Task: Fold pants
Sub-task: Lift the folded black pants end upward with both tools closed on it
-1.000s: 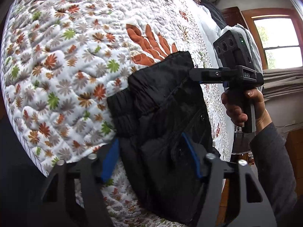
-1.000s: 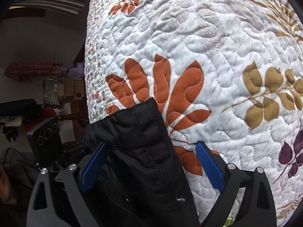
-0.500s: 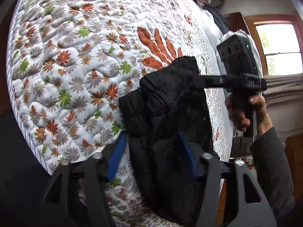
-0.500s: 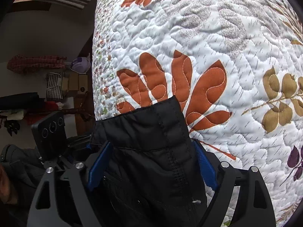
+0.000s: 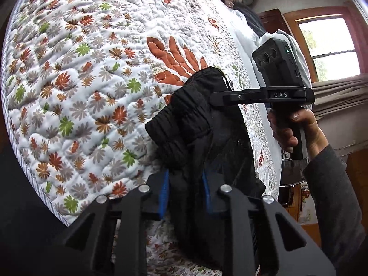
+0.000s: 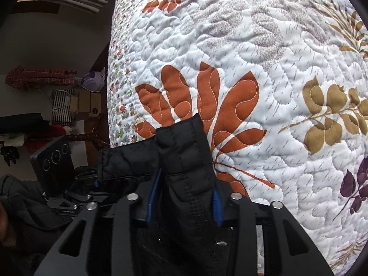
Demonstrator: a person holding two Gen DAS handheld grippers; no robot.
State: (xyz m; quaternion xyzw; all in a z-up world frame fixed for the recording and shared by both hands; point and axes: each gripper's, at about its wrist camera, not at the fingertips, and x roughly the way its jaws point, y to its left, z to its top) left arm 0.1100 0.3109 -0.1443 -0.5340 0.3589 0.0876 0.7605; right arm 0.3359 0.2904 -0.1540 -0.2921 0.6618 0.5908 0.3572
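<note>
Black quilted pants (image 5: pixel 207 138) lie bunched on a floral quilted bed (image 5: pixel 80 80), at its near edge. Soft, light and puffy, they look prone to sagging and are best held by the hems or the elastic waistband. The left gripper (image 5: pixel 184 191) and right gripper (image 6: pixel 184 197) are closing their jaws on gathered fabric.

White "DAS" lettering on the right tongs (image 5: pixel 216 99), along its black crossbar.

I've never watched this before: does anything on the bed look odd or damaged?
Nothing looks damaged. The black pants lie bunched on the quilt, fabric between the closing jaws of both grippers. A white fluff speck clings to them.
</note>
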